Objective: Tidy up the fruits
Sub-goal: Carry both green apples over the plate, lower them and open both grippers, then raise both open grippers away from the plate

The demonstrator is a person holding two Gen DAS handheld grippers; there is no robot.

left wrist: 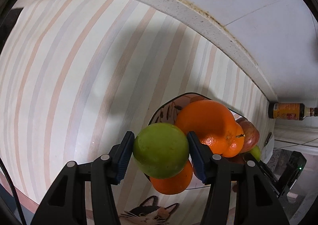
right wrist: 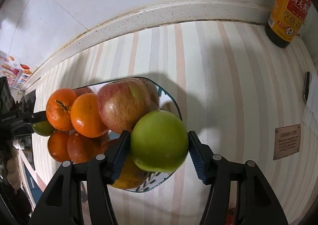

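Note:
In the left wrist view a green apple [left wrist: 161, 155] sits between the blue pads of my left gripper [left wrist: 160, 137], both pads pressed on its sides. It hangs at the near rim of a patterned plate [left wrist: 169, 105] holding oranges [left wrist: 206, 119] and a red apple [left wrist: 249, 135]. In the right wrist view a second green apple [right wrist: 159, 145] lies between the pads of my right gripper [right wrist: 159, 135], over the plate's right rim [right wrist: 173, 97] and against the red apple [right wrist: 123, 105] and an orange below. Its pads stand at the apple's sides without a clear squeeze. Several oranges [right wrist: 85, 115] fill the plate's left.
A striped cloth [left wrist: 69, 76] covers the counter up to a speckled white ledge [left wrist: 178, 4] and tiled wall. A dark sauce bottle [right wrist: 286, 10] stands at the back right. A brown label [right wrist: 287, 141] and a dark flat object [right wrist: 307, 85] lie to the right. A cat picture [left wrist: 147, 213] shows below.

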